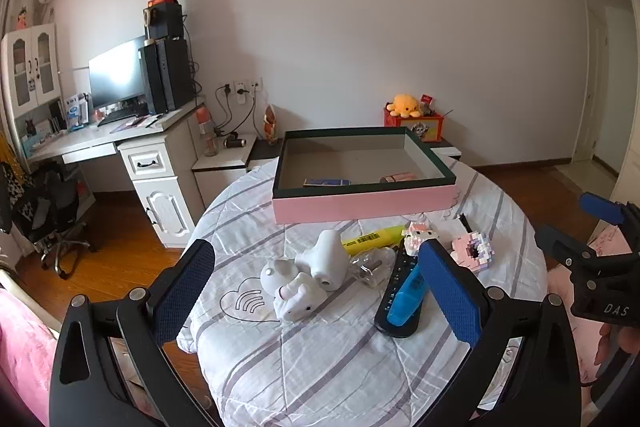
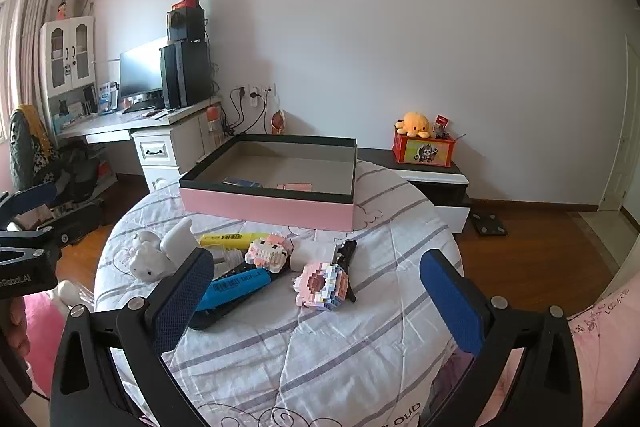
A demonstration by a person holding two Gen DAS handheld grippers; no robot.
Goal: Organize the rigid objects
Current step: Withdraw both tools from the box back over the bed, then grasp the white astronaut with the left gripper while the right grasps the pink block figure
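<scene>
While the left tool [image 1: 316,291] and right tool [image 2: 316,299] both hover wide open and empty, the toys and blue highlighter [image 2: 234,286] lie clustered on the worktop [image 2: 320,355] before the pink box [image 2: 268,207].

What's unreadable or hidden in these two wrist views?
- Two flat items in the pink box: near wall hides most, both views.
- Black remote: blue highlighter and left finger cover it, right view.
- Clear plastic piece: too indistinct to identify, left view.
</scene>
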